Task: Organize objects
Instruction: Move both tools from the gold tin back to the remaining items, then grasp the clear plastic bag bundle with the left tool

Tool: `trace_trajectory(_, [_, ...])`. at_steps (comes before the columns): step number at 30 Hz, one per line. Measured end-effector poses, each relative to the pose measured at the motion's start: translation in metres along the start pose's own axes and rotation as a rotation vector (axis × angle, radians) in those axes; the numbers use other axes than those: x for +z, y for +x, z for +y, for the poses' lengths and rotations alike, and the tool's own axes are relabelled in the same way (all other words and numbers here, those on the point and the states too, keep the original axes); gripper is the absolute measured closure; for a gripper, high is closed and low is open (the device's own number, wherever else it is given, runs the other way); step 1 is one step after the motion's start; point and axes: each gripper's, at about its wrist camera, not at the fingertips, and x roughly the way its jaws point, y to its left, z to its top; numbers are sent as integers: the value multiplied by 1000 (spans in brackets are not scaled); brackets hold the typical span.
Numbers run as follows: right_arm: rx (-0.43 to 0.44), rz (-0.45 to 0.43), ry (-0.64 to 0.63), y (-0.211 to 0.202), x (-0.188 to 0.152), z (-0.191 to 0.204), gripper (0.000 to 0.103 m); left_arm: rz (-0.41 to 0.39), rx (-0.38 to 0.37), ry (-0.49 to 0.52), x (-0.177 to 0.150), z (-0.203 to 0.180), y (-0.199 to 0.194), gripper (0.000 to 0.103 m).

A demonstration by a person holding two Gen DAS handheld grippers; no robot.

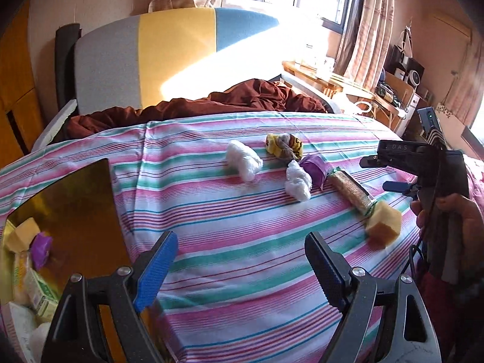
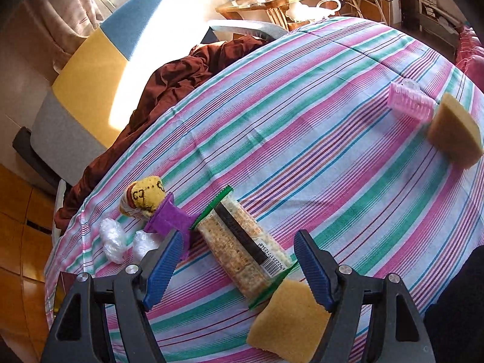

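Right wrist view: the right gripper [image 2: 234, 267] hangs spread and empty above a cracker packet [image 2: 242, 248] and sponge [image 2: 289, 322] on the striped bedsheet [image 2: 332, 139]; the left gripper [image 1: 240, 267] is likewise spread, gripping nothing.

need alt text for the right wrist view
The open right gripper hovers over a cracker pack and a yellow sponge on a striped bedsheet. A purple item lies left; a pink roller lies far right.
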Motion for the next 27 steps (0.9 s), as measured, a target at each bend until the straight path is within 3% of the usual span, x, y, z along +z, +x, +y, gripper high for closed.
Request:
trace_trajectory(13, [-1, 14, 38, 2, 0, -9, 26, 109, -92, 34, 31, -45, 94, 38])
trace_trajectory(22, [-2, 25, 50, 5, 0, -12, 26, 138, -62, 102, 58, -72, 145, 40])
trace_trajectory(27, [-8, 38, 54, 8, 0, -13, 26, 166, -83, 80, 65, -75, 172, 57])
